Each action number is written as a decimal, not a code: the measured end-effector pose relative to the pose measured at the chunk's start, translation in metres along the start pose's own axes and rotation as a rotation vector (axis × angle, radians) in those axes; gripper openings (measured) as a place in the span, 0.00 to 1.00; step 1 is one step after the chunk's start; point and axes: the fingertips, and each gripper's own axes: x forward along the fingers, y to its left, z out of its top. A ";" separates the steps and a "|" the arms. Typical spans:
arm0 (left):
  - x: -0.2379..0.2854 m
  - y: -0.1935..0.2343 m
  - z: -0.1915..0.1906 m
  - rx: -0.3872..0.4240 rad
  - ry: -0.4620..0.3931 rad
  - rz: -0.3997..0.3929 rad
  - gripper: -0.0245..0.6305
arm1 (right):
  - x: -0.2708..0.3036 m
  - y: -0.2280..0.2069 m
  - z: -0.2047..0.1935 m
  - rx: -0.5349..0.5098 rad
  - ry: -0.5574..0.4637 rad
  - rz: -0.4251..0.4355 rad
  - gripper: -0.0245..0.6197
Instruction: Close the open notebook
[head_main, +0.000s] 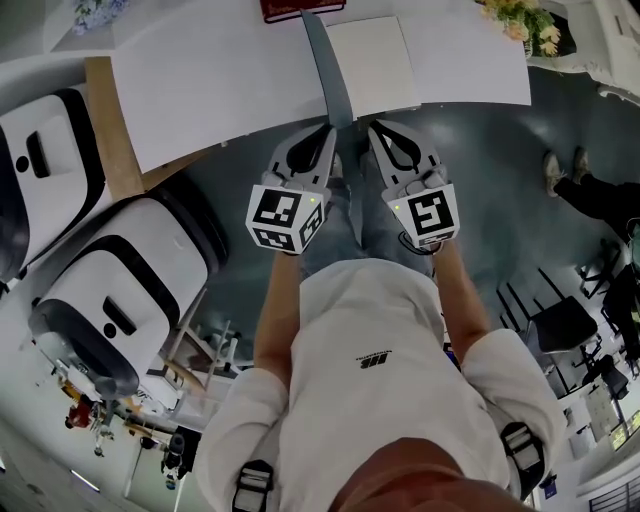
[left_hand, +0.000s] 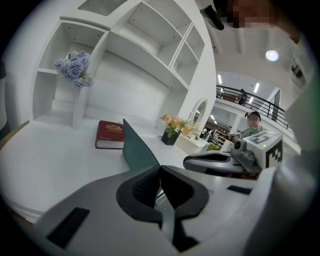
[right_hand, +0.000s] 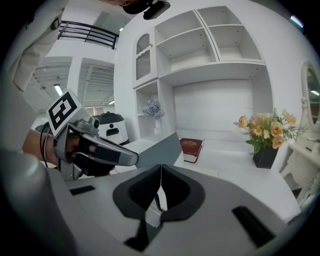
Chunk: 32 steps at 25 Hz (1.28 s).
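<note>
Closest in, the left hand-held gripper (left_hand: 161, 167) is clenched on the near edge of the cover of the open notebook with a grey-green cover and white pages (left_hand: 137, 147). The thin board runs straight into the meeting pads, which is why the cover stands nearly upright instead of lying flat. Held by its edge, it works as a lever about the spine. I judge the closing swing to be partway done, with the cover needing to go over toward three o'clock.

The right hand-held gripper (right_hand: 160, 167) sits just beside the left one at three o'clock, its jaws pressed together. A pale sliver shows in the slot behind its tips, and I cannot tell whether that is a pinched page edge or only the surface below. It sits at the near edge of the white right-hand page (head_main: 372, 65), which suggests it is steadying that half so the notebook does not slide. It also lies under the cover's path and would probably have to clear out first.

In the head view the notebook lies at the near edge of the white worktop (head_main: 220, 80), at twelve o'clock from both grippers. Further on at twelve o'clock a red hardback book (head_main: 300, 8) lies flat. At one o'clock stands a pot of yellow and peach flowers (head_main: 520, 20). Both are well apart from the cover's arc.
</note>
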 end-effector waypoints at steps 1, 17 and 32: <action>0.002 -0.003 0.001 0.004 0.001 -0.005 0.04 | -0.002 -0.003 0.000 0.005 -0.003 -0.008 0.03; 0.035 -0.039 0.010 0.042 0.027 -0.074 0.04 | -0.026 -0.039 -0.008 0.045 -0.003 -0.069 0.03; 0.068 -0.061 0.007 0.058 0.065 -0.134 0.04 | -0.036 -0.068 -0.023 0.078 0.015 -0.111 0.03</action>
